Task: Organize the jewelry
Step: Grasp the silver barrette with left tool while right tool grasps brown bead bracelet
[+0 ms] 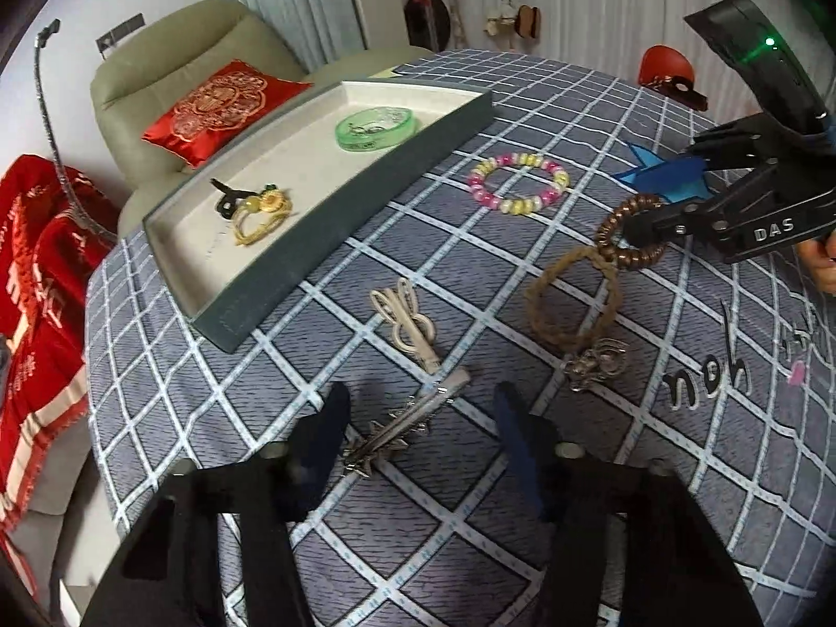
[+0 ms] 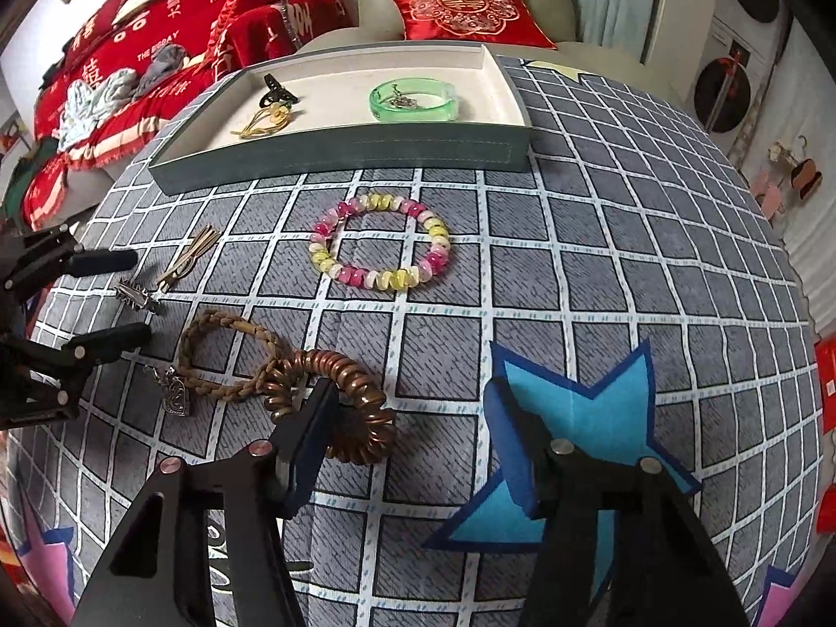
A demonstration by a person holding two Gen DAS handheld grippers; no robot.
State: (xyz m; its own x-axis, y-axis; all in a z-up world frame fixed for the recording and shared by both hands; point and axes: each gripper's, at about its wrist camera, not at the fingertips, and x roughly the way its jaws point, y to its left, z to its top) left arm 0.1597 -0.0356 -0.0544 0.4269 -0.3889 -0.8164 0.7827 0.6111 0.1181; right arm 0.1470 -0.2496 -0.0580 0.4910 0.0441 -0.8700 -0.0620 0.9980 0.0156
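Observation:
A spiky silver hair clip (image 1: 402, 431) lies on the checked cloth between the fingers of my left gripper (image 1: 418, 402), nearer the left finger; the pads do not touch it, so the gripper is open. My right gripper (image 2: 413, 407) is open too. Its left finger (image 2: 311, 428) reaches inside the ring of a copper spiral hair tie (image 2: 360, 392), and its right finger stands outside over a blue star patch. A braided brown bracelet (image 2: 230, 392) with a metal charm touches the tie. A pink and yellow bead bracelet (image 2: 381, 279) and a cream bow clip (image 1: 405, 318) lie loose.
A grey tray (image 2: 339, 154) at the far side holds a green bangle (image 2: 407, 112), a yellow cord piece (image 1: 261, 214) and a black clip (image 1: 227, 198). Beyond the table edge stand a sofa with a red cushion (image 1: 219, 109) and a red blanket (image 1: 36, 271).

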